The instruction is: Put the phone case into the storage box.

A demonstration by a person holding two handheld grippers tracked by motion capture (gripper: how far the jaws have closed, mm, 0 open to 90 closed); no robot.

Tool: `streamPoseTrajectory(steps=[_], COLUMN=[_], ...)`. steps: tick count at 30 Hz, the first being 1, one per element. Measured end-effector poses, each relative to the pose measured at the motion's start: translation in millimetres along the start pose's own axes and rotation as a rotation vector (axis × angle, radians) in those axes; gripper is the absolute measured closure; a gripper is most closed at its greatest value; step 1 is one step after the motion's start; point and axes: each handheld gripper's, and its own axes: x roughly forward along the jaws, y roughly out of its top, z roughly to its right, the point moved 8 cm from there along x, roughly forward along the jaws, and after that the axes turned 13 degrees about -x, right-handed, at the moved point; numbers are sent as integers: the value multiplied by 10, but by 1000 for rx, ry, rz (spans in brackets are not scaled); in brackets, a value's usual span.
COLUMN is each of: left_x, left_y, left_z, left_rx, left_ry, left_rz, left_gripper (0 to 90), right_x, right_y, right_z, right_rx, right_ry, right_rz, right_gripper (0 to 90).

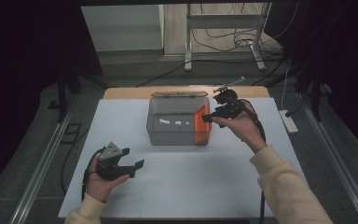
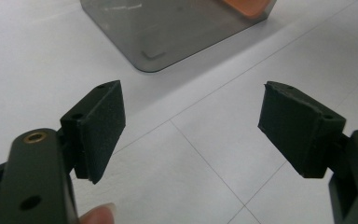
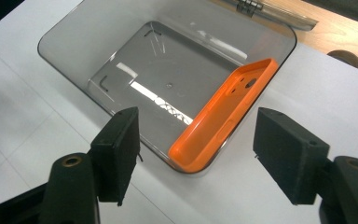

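High view: right tool (image 1: 208, 116), spread, hovers by orange case (image 1: 199, 122) leaning inside grey bin (image 1: 168, 135); left tool (image 1: 133, 161) spread.

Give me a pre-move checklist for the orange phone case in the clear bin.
1. Orange plastic phone case inside the clear grey plastic bin, leaning on its wall: ok.
2. Right gripper open, nothing between its fingers: ok.
3. Bin's hinged lid open, folded back: ok.
4. Left gripper open, away from the bin: ok.
5. Bin flat on the white table: ok.
6. Case lying stable: cannot tell.
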Motion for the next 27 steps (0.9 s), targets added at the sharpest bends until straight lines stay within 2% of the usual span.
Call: streamPoseTrajectory(steps=[5,11,18,25,27], left_x=[-2,2,1,4,4], left_y=[4,0,-2,-6,-9], left_z=[4,10,12,14,12], left_rx=[0,3,2,2,1], left_ry=[-2,-1,0,1,2], left_rz=[2,0,0,-2,-2], left_gripper=[223,222,221,220,220], right_x=[-26,-97,-170,-243,-248], right_y=[-102,-234,-485,-748,-809], right_z=[-16,-56,-94,-118,-120], right_rx=[-10,-28,-69,-81,-97], right_ry=[12,24,12,17,3], right_rz=[33,100,191,277,293], right_gripper=[300,278,250,244,229])
